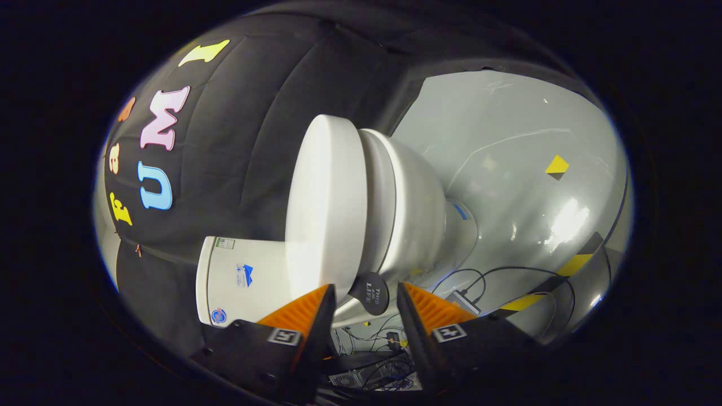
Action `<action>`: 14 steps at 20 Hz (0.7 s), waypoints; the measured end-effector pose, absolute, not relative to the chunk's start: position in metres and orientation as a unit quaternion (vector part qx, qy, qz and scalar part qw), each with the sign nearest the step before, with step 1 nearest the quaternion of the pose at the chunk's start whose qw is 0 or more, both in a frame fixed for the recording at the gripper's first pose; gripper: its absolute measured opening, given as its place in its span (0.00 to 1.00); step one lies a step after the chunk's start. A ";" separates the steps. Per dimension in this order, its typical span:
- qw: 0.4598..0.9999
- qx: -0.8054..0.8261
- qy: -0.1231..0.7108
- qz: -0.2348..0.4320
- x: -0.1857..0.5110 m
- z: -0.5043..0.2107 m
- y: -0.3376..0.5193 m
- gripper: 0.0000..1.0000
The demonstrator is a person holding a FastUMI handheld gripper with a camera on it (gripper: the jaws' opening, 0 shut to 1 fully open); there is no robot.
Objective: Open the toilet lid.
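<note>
Two fingers of my gripper (365,299) stand spread apart with nothing pressed between them. The camera is rolled over, so the white ceramic toilet (417,225) lies sideways just ahead. Its smooth white plastic lid (327,208) is down flat on the seat, facing the black cloth wall, with the white cistern (237,279) beside its hinge end. A small round dark tab (369,293) sticks out from the lid's edge, in the gap just beyond my fingertips. I judge the lid stiff and fairly light, but glossy and slippery on its broad face, so pinching there would slide. That tab looks like the place to take hold, or else the lid's rim. Hinged, it should swing rather than lift free.
</note>
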State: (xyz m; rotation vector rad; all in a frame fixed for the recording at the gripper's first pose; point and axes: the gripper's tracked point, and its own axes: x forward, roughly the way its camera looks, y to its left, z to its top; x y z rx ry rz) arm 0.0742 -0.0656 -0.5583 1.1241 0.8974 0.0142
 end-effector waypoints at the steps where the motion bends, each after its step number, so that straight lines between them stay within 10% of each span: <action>1: 0.749 0.522 0.408 0.008 0.078 -0.557 -0.065 0.60; 7: 0.749 0.512 0.421 0.008 0.075 -0.563 -0.065 0.13; 14: 0.768 0.480 0.424 0.000 0.079 -0.540 -0.063 0.10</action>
